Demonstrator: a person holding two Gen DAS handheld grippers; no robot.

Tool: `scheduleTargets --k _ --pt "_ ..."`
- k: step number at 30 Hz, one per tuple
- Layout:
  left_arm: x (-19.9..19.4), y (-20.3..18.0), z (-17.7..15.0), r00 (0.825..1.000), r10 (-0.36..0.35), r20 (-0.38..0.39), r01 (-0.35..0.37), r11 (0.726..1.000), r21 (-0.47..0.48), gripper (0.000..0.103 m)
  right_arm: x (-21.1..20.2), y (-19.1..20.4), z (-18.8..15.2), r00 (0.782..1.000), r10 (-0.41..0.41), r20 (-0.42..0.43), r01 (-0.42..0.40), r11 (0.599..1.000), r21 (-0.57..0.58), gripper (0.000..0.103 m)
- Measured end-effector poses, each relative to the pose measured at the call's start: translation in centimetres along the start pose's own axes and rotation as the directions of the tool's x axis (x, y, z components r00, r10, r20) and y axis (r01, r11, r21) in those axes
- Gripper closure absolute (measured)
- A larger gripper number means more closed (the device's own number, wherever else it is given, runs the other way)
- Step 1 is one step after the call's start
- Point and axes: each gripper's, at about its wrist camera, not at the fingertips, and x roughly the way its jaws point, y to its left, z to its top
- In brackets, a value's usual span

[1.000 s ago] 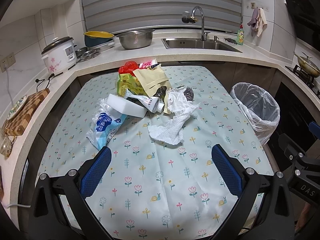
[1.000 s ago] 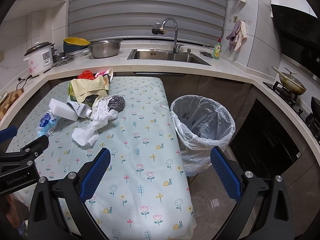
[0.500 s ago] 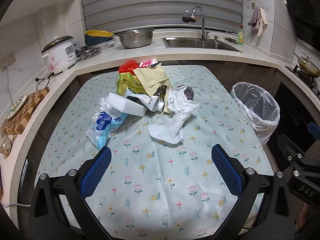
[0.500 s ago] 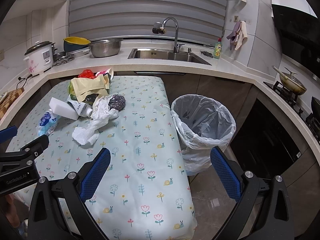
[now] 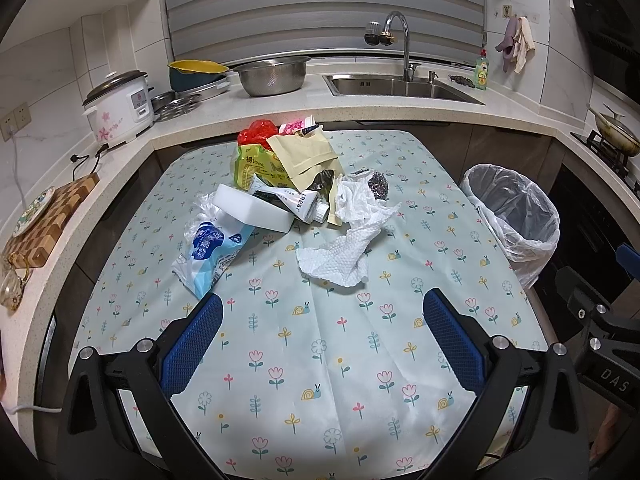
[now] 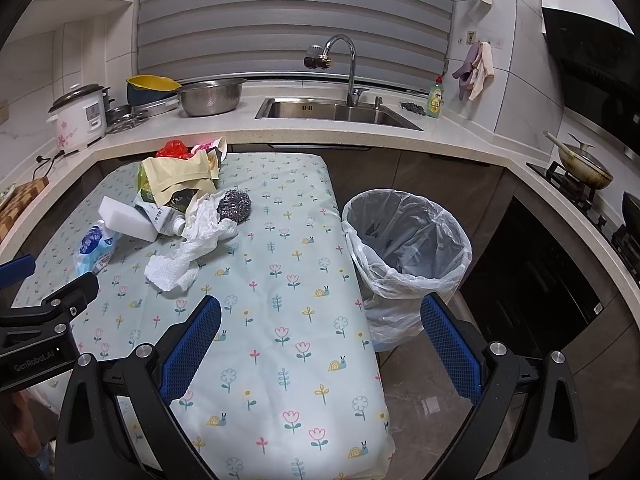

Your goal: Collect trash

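Left hand-held gripper (image 5: 322, 332) and right hand-held gripper (image 6: 320, 332) hover above the table (image 5: 320, 360), jaws apart, empty; trash (image 5: 288, 196) overlaps, lower pieces hidden.

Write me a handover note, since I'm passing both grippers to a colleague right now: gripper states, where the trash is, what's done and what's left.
Left gripper: open, empty, held above the near part of the table.
Right gripper: open, empty, over the table's right edge beside the trash bin.
Trash: all in one pile at the table's far end. Paper towel is nearest, blue-and-white plastic bag to its left, white block, tube, steel scourer, tan envelope, yellow-green packet and red bag behind.
Done: nothing visibly collected; the lined bin looks empty.
Left: every piece into the bin.
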Motion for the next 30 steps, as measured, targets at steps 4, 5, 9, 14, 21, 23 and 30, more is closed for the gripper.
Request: scheduleTargets --k 4,5,9,14,21,23,30 --pt "0.06 0.15 -0.20 1.000 -0.001 -0.001 0.001 1.000 -0.002 0.007 0.00 -0.02 -0.01 1.000 0.001 0.000 -0.001 1.000 0.000 0.007" --pt "0.05 0.13 -0.17 1.000 0.000 0.000 0.000 1.000 -0.001 0.007 -0.01 0.00 -0.03 1.000 0.000 0.000 0.000 1.000 0.000 0.007" --pt "0.06 0.14 -0.16 1.000 0.000 -0.001 0.000 1.000 -0.002 0.007 -0.01 -0.01 -0.02 1.000 0.001 0.000 -0.001 1.000 0.002 0.007" --pt "0.15 0.25 -0.41 1.000 0.000 -0.002 0.000 1.000 -0.005 0.007 0.00 -0.01 0.00 1.000 0.001 0.000 -0.001 1.000 0.001 0.007" --pt "0.14 0.26 -0.35 1.000 -0.002 -0.003 0.002 1.000 -0.006 0.007 0.02 0.00 -0.02 1.000 0.000 0.000 0.000 1.000 0.000 0.007" --pt "0.16 0.29 -0.40 1.000 -0.001 -0.001 0.001 1.000 -0.006 0.007 0.03 0.02 -0.01 1.000 0.000 -0.001 0.000 1.000 0.001 0.007" --pt "0.17 0.32 -0.41 1.000 -0.003 -0.002 0.003 1.000 -0.005 0.007 0.24 -0.11 0.04 1.000 -0.006 -0.006 0.006 1.000 0.004 0.007"
